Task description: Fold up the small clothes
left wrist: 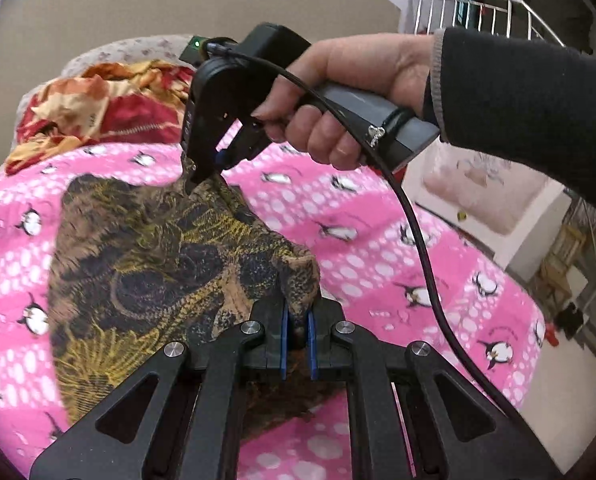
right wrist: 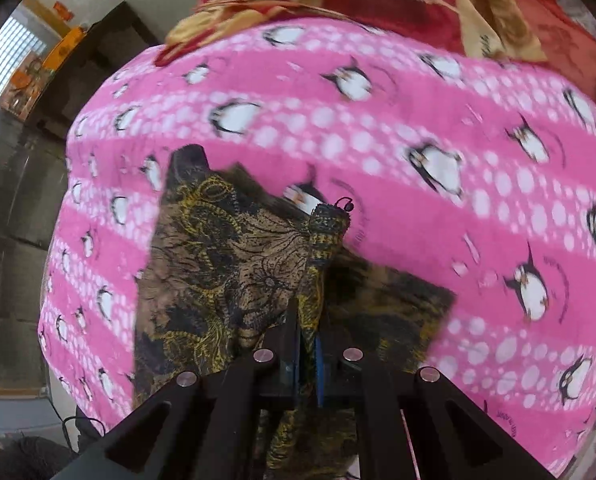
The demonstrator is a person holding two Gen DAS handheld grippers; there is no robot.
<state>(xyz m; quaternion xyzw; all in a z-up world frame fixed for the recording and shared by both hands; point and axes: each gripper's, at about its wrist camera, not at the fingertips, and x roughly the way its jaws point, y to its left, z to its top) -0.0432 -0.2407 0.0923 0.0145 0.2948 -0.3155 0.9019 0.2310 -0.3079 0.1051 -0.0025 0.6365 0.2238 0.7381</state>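
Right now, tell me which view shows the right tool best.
The left wrist view: it shows the whole right tool, hand and cable, pinching the brown garment. The right wrist view shows only that tool's own linkage and closed tips on the cloth.

The left tool (left wrist: 298, 336) was matte black, with blue pads (left wrist: 284, 340) and round silver screws on its linkage arms. The right tool (left wrist: 201, 168) had a grey handle, a green light and a looping black cable (left wrist: 414, 220). The hand (left wrist: 338, 92) wore a black sleeve (left wrist: 530, 108) with a grey cuff.
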